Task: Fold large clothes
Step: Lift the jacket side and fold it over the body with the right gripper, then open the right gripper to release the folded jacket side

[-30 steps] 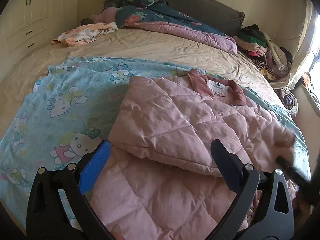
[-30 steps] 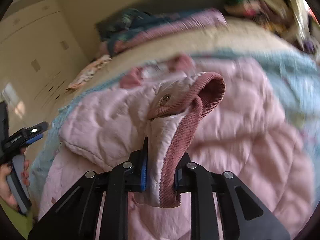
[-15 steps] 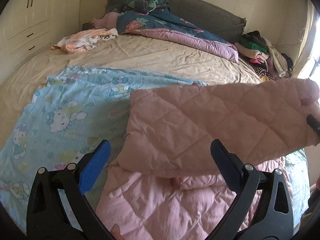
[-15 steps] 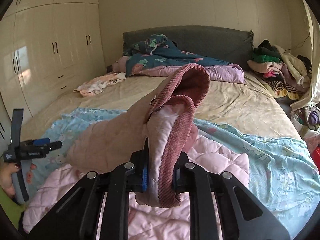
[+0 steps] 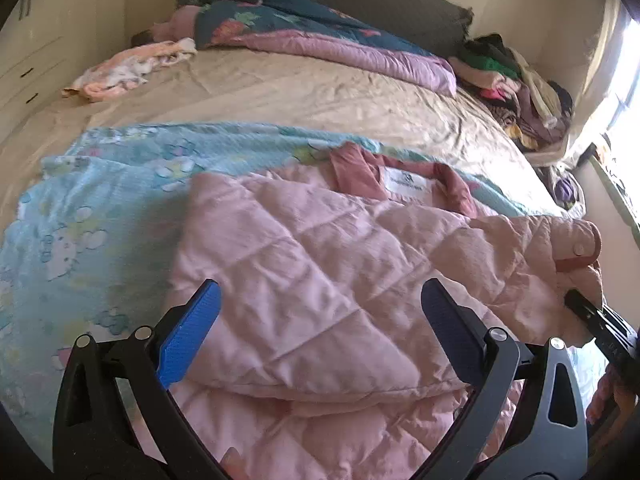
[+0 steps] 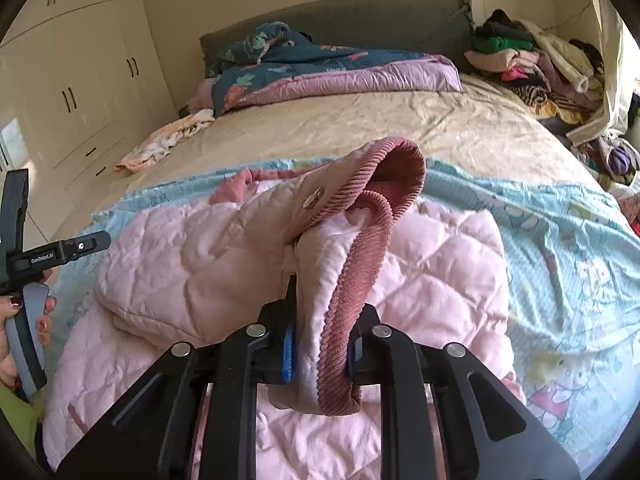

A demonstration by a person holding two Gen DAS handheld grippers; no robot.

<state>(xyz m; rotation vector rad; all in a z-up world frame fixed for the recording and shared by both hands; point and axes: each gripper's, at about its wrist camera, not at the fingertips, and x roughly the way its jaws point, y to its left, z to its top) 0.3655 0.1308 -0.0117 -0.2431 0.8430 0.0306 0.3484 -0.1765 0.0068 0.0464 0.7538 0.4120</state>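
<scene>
I am looking down a bed point(image 6: 360, 120) from its foot. A pink quilted jacket point(image 5: 320, 272) lies at the near end on a light blue cartoon-print sheet point(image 5: 100, 208), its dark pink collar point(image 5: 400, 176) toward the headboard point(image 6: 340, 16) and one sleeve folded across its body.

My right tongs point(image 6: 320, 348) are closed tight on that sleeve's ribbed cuff point(image 6: 360, 280), which bulges up above the jaws and blocks much of the view of the jacket behind it. In the left view the cuff point(image 5: 576, 248) sits at the jacket's right edge, with the right tongs point(image 5: 592, 316) reaching in beneath it.

My left tongs point(image 5: 320, 320) are spread wide and hold nothing; they hover above the jacket's folded part. In the right view they point(image 6: 60, 252) appear at the far left, gripped by a hand point(image 6: 24, 320) with painted nails.

Farther up the bare tan bedding lie a small pale garment point(image 6: 168, 140) on the left and a bunched dark floral duvet point(image 6: 320, 68) with a lilac underside against the headboard. A heap of mixed clothes point(image 6: 532, 60) fills the bed's far right corner. Cream wardrobes point(image 6: 80, 72) line the left wall.
</scene>
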